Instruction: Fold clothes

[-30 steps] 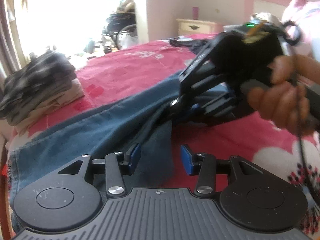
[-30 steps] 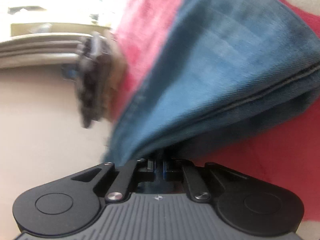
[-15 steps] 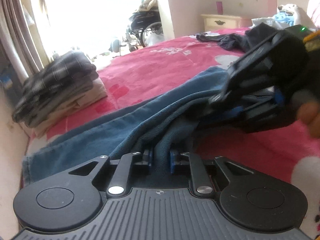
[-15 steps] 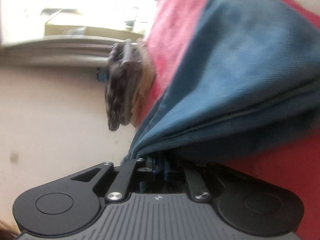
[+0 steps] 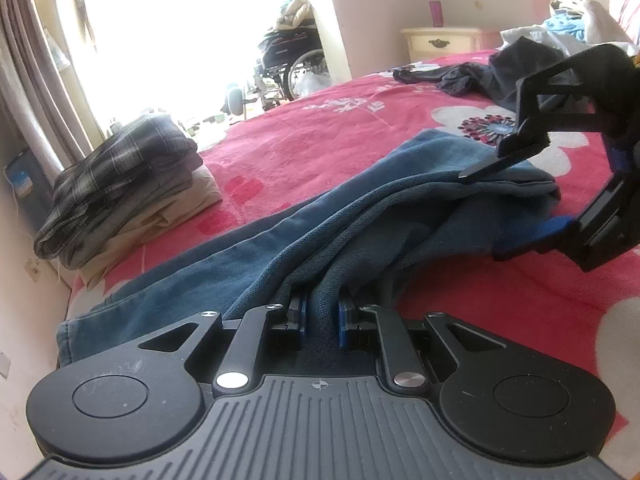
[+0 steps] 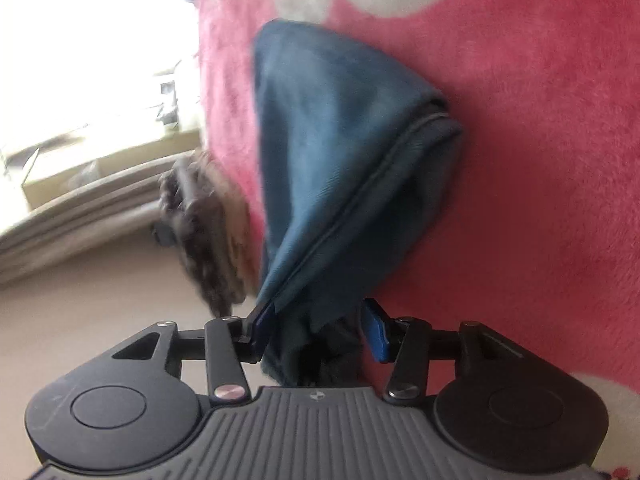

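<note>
Left tool is clamping a bunched edge of the blue jeans, which are trailing ahead of it across the bed. Right tool is standing with its jaws apart around denim. Keeping edges matched should help the fold.

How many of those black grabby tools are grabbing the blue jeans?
2. The left tool pinches a bunched fold of the blue jeans near the camera. The right tool has opened wider, with jeans cloth between its pads; its grip may be loosening.
</note>
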Demonstrator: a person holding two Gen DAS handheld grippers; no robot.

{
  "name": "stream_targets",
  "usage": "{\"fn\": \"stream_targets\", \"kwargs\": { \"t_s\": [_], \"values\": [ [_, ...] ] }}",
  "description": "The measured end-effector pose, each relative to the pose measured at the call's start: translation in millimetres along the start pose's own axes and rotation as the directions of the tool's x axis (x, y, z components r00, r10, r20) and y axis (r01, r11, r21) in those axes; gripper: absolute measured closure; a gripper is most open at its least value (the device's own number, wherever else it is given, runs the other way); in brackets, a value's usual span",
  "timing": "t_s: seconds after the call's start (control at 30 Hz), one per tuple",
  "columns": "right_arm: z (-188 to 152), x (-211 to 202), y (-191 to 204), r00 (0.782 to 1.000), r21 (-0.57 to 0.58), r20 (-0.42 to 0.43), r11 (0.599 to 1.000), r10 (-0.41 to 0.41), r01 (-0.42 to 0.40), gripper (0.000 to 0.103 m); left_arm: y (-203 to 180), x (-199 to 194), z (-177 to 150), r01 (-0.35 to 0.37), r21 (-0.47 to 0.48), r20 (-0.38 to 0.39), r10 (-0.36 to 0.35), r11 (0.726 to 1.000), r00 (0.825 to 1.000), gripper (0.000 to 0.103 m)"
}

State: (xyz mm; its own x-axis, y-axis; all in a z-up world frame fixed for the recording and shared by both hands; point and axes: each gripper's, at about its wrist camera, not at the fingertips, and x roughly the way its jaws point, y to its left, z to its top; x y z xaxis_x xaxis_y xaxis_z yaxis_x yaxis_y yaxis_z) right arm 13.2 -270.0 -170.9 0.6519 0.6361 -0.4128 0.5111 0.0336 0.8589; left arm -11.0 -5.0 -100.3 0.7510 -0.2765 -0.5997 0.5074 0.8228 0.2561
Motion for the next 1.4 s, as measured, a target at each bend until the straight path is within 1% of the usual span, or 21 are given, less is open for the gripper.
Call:
{"fn": "stream_targets", "kwargs": {
  "t_s": [0.17,0.3,0.43,0.57,0.67,0.73,0.77,0.8,0.83,0.9,0.93,1.0,1.03,1.1,1.17,1.23,1.27,1.3,1.33,1.37,1.4],
  "values": [
    [3.5,2.3,5.7,1.000,0.032,0.023,0.999,0.007,-0.008,0.052,-0.6,0.1,-1.0,0.003,0.015,0.001,-0.003,1.000,1.000,0.089],
    [10.5,11.9,3.2,0.999,0.082,0.012,0.996,-0.039,0.038,0.052,0.8,-0.3,-2.2,0.008,0.011,0.003,-0.008,1.000,1.000,0.089],
    [14.2,20.0,3.4,0.998,0.106,0.023,0.993,-0.062,0.059,0.052,-0.2,-0.8,-4.0,0.008,0.018,0.006,-0.008,1.000,1.000,0.089],
    [18.3,29.7,0.9,0.996,0.154,0.032,0.985,-0.079,0.073,0.052,-0.9,-1.3,-4.9,0.010,0.029,0.008,-0.011,1.000,1.000,0.089],
    [18.8,29.2,-1.9,0.994,0.172,0.054,0.982,-0.091,0.080,0.059,-0.8,-2.5,-5.9,0.015,0.034,0.009,-0.016,0.999,1.000,0.089],
    [16.3,29.9,-0.1,0.991,0.152,0.082,0.984,-0.103,0.090,0.070,-2.2,-3.3,-7.7,0.016,0.048,0.011,-0.017,0.999,1.000,0.089],
    [14.6,29.7,2.2,0.989,0.129,0.099,0.987,-0.109,0.096,0.074,-3.3,-3.8,-9.0,0.017,0.059,0.014,-0.017,0.998,1.000,0.089],
    [12.0,27.1,6.9,0.986,0.085,0.121,0.991,-0.113,0.103,0.082,-4.6,-4.6,-10.4,0.017,0.074,0.018,-0.019,0.997,1.000,0.089],
    [9.1,23.2,12.5,0.983,0.034,0.146,0.993,-0.115,0.111,0.086,-5.9,-5.5,-11.8,0.018,0.089,0.024,-0.020,0.996,1.000,0.089],
    [2.9,20.0,27.7,0.977,-0.088,0.185,0.989,-0.104,0.122,0.091,-8.3,-7.6,-14.9,0.021,0.122,0.036,-0.026,0.992,0.999,0.089],
    [0.0,18.2,36.4,0.975,-0.161,0.202,0.979,-0.093,0.126,0.092,-9.4,-8.9,-16.6,0.023,0.139,0.044,-0.030,0.990,0.999,0.089],
    [-4.3,12.1,53.2,0.975,-0.311,0.214,0.942,-0.058,0.125,0.093,-12.3,-12.4,-18.4,0.023,0.180,0.067,-0.036,0.983,0.997,0.089],
    [-6.3,9.0,61.5,0.976,-0.383,0.216,0.916,-0.040,0.122,0.093,-13.7,-14.3,-19.2,0.022,0.201,0.080,-0.039,0.979,0.996,0.089],
    [-5.9,6.9,67.4,0.980,-0.516,0.192,0.846,-0.042,0.137,0.093,-17.6,-17.8,-21.6,0.011,0.254,0.104,-0.038,0.967,0.994,0.090],
    [-4.4,5.8,70.8,0.985,-0.638,0.163,0.756,-0.057,0.149,0.094,-21.8,-20.3,-25.0,0.001,0.312,0.121,-0.041,0.950,0.992,0.090],
    [-3.0,4.7,74.2,0.988,-0.745,0.137,0.649,-0.075,0.153,0.094,-28.5,-17.5,-30.8,0.003,0.378,0.113,-0.049,0.926,0.992,0.090],
    [-2.2,4.2,75.9,0.988,-0.793,0.125,0.590,-0.086,0.152,0.094,-33.2,-14.0,-34.5,0.004,0.415,0.103,-0.052,0.910,0.993,0.089],
    [9.8,6.4,63.4,0.989,-0.770,0.094,0.622,-0.110,0.142,0.093,-39.4,-10.4,-39.5,-0.001,0.452,0.096,-0.048,0.892,0.994,0.089],
    [28.5,10.3,42.6,0.989,-0.699,0.048,0.703,-0.138,0.132,0.094,-46.0,-6.9,-45.0,-0.009,0.487,0.092,-0.042,0.873,0.995,0.089],
    [42.0,10.1,27.9,0.993,-0.627,0.005,0.773,-0.122,0.098,0.094,-51.1,-5.0,-49.7,-0.027,0.515,0.100,-0.028,0.857,0.995,0.090],
    [52.4,7.5,16.8,0.996,-0.551,-0.033,0.833,-0.079,0.048,0.094,-53.7,-5.1,-51.5,-0.043,0.525,0.109,-0.017,0.850,0.994,0.089]
  ]
}}
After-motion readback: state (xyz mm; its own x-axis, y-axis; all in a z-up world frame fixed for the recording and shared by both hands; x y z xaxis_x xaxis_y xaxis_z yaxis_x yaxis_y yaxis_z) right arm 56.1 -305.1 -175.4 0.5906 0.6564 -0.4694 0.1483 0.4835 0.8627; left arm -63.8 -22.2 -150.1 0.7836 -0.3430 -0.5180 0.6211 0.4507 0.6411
